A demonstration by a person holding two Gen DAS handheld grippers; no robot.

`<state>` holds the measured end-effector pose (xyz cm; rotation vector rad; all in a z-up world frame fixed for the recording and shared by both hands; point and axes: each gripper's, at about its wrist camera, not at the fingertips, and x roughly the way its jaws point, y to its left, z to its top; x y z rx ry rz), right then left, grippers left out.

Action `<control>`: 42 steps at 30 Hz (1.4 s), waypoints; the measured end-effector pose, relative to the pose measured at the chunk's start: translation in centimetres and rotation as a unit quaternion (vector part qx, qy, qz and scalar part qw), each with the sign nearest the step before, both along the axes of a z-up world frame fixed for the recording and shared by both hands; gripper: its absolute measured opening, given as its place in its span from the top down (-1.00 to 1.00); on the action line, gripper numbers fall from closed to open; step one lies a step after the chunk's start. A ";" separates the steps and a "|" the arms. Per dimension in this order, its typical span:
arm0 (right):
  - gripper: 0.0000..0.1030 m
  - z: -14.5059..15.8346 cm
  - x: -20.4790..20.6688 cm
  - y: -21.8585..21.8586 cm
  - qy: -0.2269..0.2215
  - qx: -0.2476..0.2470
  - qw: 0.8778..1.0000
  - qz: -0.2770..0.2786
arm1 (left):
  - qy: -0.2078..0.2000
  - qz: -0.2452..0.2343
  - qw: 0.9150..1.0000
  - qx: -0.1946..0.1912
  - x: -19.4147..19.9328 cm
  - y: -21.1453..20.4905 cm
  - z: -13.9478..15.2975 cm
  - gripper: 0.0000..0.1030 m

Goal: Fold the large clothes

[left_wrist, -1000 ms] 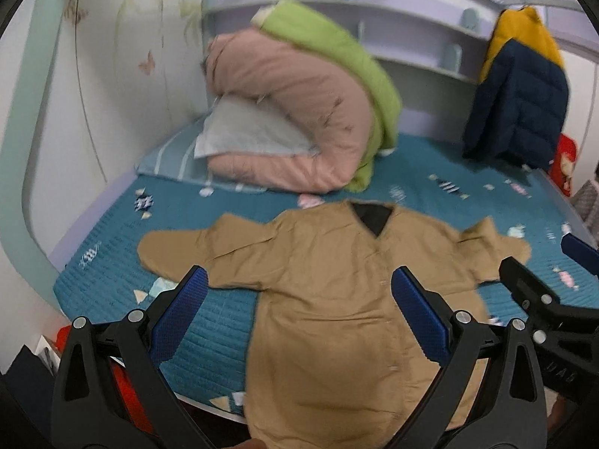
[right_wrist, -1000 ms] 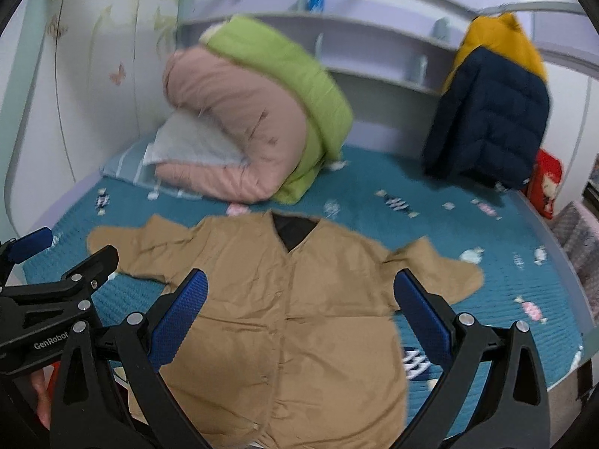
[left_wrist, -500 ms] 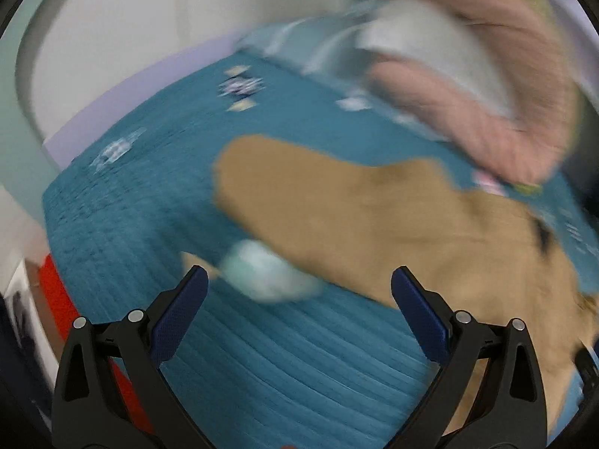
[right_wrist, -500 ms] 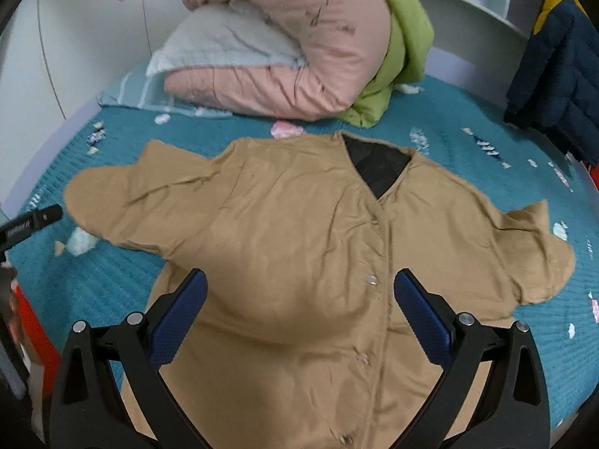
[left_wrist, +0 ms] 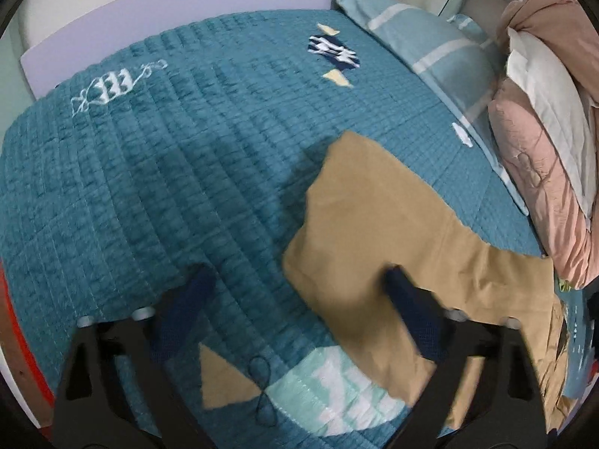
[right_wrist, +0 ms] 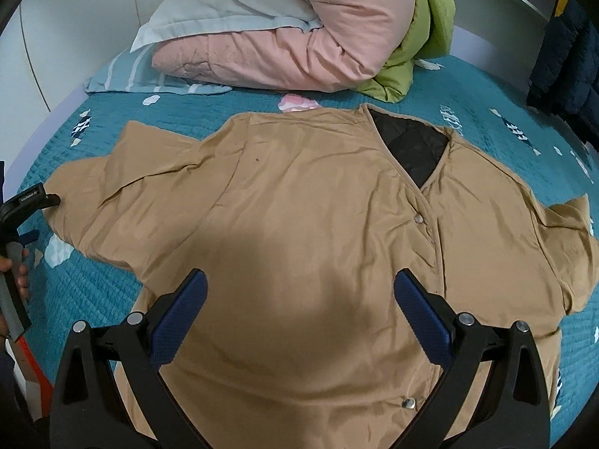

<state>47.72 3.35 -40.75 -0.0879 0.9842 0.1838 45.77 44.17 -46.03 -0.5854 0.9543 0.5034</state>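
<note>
Here a tan jacket (right_wrist: 307,232) lies front-up and spread flat on the teal quilted bedspread (left_wrist: 149,172) of a bed, its snap placket closed and its black lining (right_wrist: 415,149) showing at the V-neck. Both sleeves extend outward; the sleeve end (left_wrist: 359,202) on the camera-left side points toward the edge of the bed.

The left claw (left_wrist: 295,299) hovers low over that sleeve end with its jaws released and wide apart: one blue-padded finger (left_wrist: 411,314) sits over the tan cloth, the other (left_wrist: 187,303) over bare bedspread beside it. The fingers are blurred, so contact with the fabric cannot be judged with confidence. In the right wrist view the same tool appears at the far left edge, its black tip (right_wrist: 41,200) at the sleeve's end.

The right claw (right_wrist: 299,295) is likewise released, its two blue pads spread over the lower front of the jacket, gripping nothing.

At the head of the bed a rolled pink comforter (right_wrist: 299,37) with a green one (right_wrist: 419,37) behind it rests on a striped pillow (left_wrist: 430,52). A dark blue coat (right_wrist: 561,60) hangs at the right.
</note>
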 end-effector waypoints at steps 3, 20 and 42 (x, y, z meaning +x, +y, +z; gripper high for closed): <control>-0.86 0.2 0.4 0.3 0.000 0.010 1.000 0.002 | -0.009 -0.021 1.000 -0.010 1.4 -0.1 -0.2 0.10; 0.55 -3.3 5.5 8.3 0.094 0.164 0.979 0.071 | -0.120 -0.053 0.991 0.020 -6.7 1.1 7.3 0.81; 0.28 1.1 -0.4 -26.3 -0.013 0.201 0.972 -0.120 | -0.216 -0.321 0.915 0.112 2.2 -37.5 18.3 0.81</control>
